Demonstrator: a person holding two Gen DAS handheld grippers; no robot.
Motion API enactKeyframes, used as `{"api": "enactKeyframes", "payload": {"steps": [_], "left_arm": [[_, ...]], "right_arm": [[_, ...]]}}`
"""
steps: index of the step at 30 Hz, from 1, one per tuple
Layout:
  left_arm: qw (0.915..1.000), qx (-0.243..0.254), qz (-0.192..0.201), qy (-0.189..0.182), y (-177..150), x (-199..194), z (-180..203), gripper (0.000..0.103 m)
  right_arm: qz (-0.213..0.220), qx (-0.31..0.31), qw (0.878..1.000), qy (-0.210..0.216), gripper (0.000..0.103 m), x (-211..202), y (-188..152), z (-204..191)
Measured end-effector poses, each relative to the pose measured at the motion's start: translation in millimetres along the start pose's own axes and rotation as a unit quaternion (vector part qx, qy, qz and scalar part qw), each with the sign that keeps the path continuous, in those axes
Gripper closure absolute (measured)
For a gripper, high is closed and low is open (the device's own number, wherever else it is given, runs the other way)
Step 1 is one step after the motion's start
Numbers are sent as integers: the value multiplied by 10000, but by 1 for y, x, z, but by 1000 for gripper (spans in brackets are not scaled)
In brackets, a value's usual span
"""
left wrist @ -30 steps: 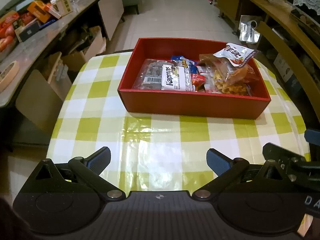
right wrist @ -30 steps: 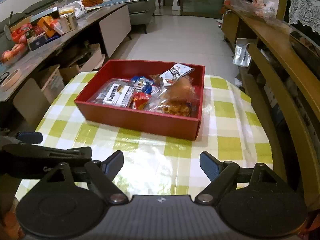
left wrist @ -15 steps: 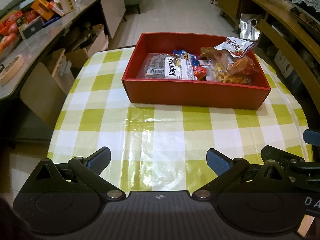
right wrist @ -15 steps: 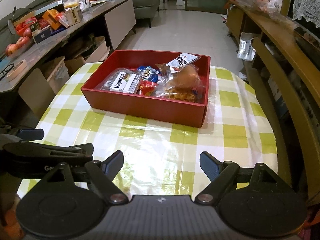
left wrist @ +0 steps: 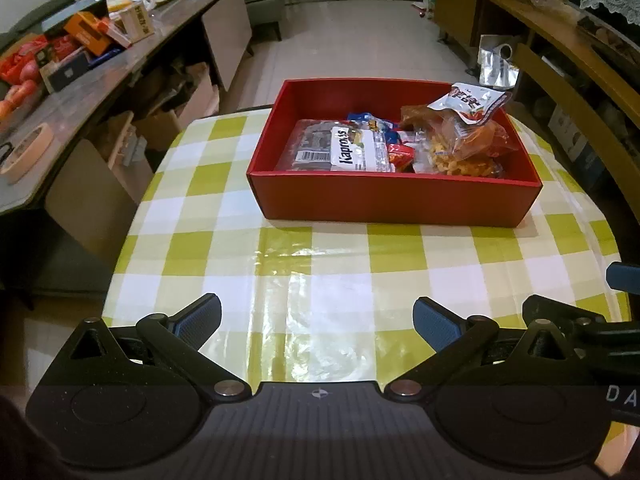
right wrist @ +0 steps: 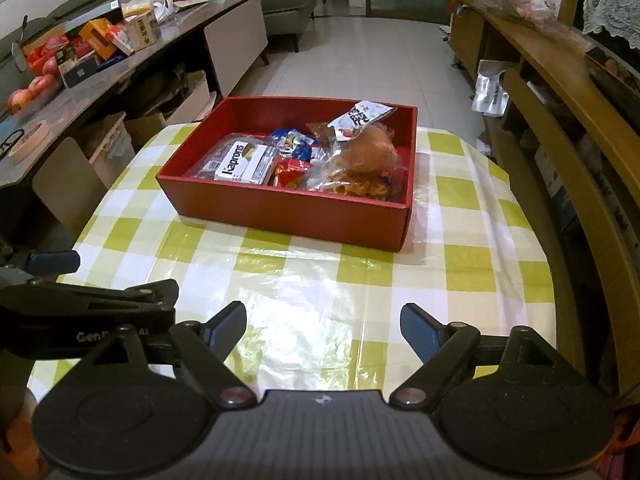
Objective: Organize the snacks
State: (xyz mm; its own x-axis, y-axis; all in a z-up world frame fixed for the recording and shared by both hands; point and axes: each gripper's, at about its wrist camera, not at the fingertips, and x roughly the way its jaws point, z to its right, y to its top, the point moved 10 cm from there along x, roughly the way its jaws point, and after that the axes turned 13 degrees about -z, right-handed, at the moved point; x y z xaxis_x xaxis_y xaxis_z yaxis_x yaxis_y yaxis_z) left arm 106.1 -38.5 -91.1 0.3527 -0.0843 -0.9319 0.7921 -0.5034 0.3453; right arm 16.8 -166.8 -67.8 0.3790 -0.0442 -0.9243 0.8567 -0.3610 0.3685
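Seemingly the packing is done, judging from the left wrist view: the red box [left wrist: 394, 200] sits on the far half of the checked tablecloth [left wrist: 224, 216] with every snack already inside, and no packet lies loose on the cloth. A clear Kapross packet [left wrist: 340, 152] lies flat on the box's left side, probably because flat packs go in first. On the right, a bag of orange crisps [left wrist: 464, 152] is heaped up, and a white sachet [left wrist: 468, 102] leans on top, sticking above the rim. The left gripper [left wrist: 316, 320] hangs over the near edge of the table, well apart from the box. Its blue-padded fingers [left wrist: 200, 318] are spread wide and touch nothing. The tip of the other tool shows at the right edge.

From the right wrist view, the box is angled, its near corner [right wrist: 402, 228] pointing toward the camera, with the same snacks [right wrist: 304, 160] grouped inside. The right gripper [right wrist: 323, 326] also hovers above the near tablecloth, fingers [right wrist: 420, 330] fully apart and empty. Both tools look parked clear of the box, so I judge that little or nothing is left to place.
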Motion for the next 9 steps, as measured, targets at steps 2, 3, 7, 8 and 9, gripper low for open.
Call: {"api": "enactKeyframes", "payload": {"steps": [2,3,7,8,9], "left_arm": [[10000,8,16,65,0,0,-1,0],[9999,16,26,106,1,0,-1,0],[9999,17,12,143,0,1,-2,0],[9999,16,16,167,0,1,-3,0],[9998,15,19,193,0,1,-4,0]], "right_arm": [[-5,-2,10000,-9,13,0,0,0],[-12,-4,10000,-13,13,0,0,0],[-35,13,10000,-17,12,2,0,2],[-27,29,10000,-16,12,1,0,2],[-23,48,10000,-19,12,1,0,3]]}}
